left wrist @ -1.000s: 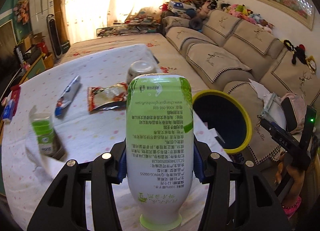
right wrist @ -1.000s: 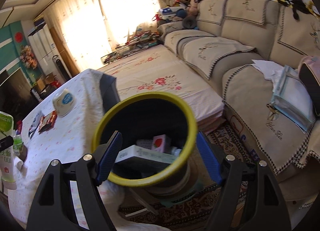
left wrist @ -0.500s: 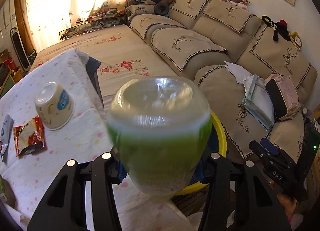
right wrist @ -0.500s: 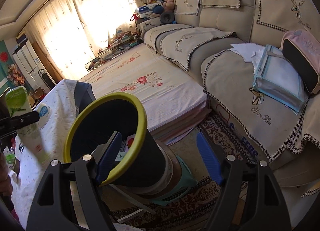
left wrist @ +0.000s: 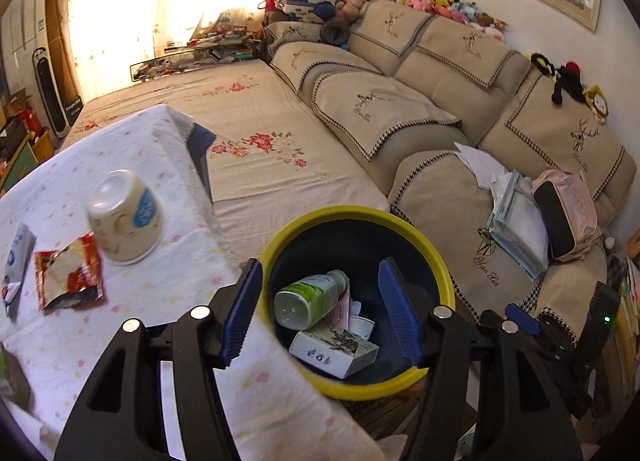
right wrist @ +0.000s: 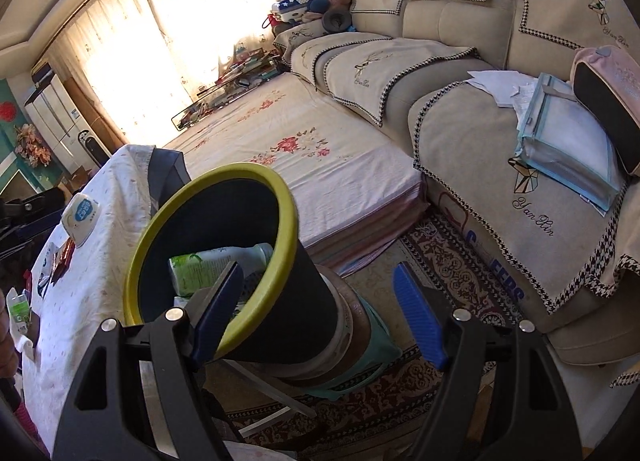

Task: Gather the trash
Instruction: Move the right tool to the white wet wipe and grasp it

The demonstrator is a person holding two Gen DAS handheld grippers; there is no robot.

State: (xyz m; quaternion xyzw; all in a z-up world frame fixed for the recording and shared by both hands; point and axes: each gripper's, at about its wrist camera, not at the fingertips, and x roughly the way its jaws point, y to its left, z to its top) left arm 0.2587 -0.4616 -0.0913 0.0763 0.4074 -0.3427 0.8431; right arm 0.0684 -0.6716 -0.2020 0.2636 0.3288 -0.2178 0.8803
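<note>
bottle: green-label plastic bottle is lying on its side inside the yellow-rimmed trash bin, resting on a white carton, so that one's binned
bin spot: just off the counter edge, on the couch side
left gripper: left gripper hangs right over the bin mouth, tilted down into it, jaws spread wide, nothing in them
right gripper: right gripper sits low beside the bin, jaws wide open and empty, the left one overlapping the rim in the right wrist view; can't tell if it's touching
what's left: upside-down yogurt cup, red snack wrapper, blue-white wrapper, all toward the counter's far edge
handling guess: cup looks light, thin and easy to crush, so pinch gently across the sides; wrappers are floppy and flat, probably need a raised edge to grab
</note>
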